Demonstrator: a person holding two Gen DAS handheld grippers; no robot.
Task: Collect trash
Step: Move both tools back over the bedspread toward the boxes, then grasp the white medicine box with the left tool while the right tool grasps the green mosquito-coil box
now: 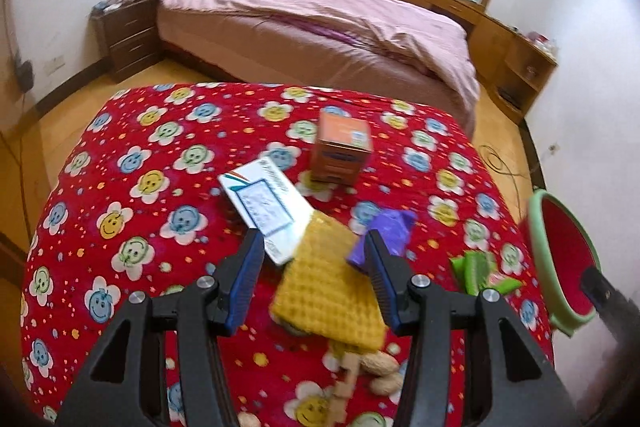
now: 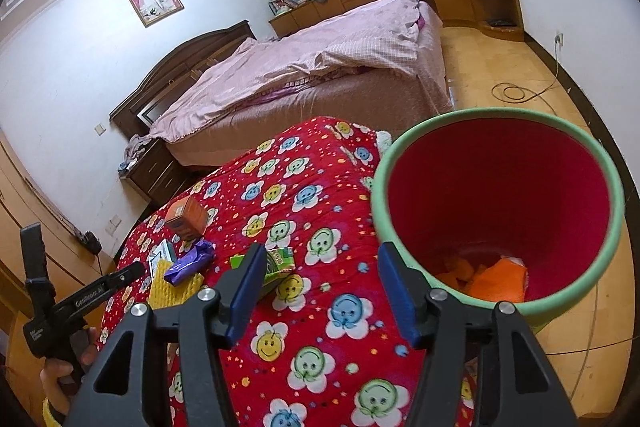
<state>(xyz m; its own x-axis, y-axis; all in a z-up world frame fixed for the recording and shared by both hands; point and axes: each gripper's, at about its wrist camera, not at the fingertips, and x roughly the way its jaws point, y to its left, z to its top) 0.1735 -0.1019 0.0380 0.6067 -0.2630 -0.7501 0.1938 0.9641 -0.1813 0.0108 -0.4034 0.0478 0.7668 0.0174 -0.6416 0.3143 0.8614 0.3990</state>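
A: Left wrist view first. What is the left gripper (image 1: 316, 259) doing?

B: Its blue jaws stand roughly half open over the red smiley-flower blanket (image 1: 132, 211), with nothing pinched. The yellow waffle-textured piece (image 1: 328, 299) lies between them, but the pads do not press on it. A white card packet (image 1: 264, 207) lies just beyond it toward the middle of the blanket, a purple wrapper (image 1: 390, 233) sits beside the right-hand jaw, and an orange box (image 1: 342, 151) stands upright further in. Green wrappers (image 1: 478, 269) lie near the blanket's right edge, peanuts (image 1: 384, 371) at its near edge.

A: And the bin?

B: The green-rimmed red bin (image 1: 538, 227) shows at the right edge of the blanket.

A: Right wrist view?

B: The right gripper (image 2: 320, 287) is also about half open and empty. Its right-hand jaw stands just beside the bin rim (image 2: 378, 195), though I cannot tell whether it touches. Orange scraps (image 2: 496, 279) already lie inside. A green packet (image 2: 276, 263) sits behind the left-hand jaw.

A: So which step?

B: I would judge the left is lining up a pickup, likely the yellow piece. It needs to settle lower and close, then carry across to the bin at the right edge.
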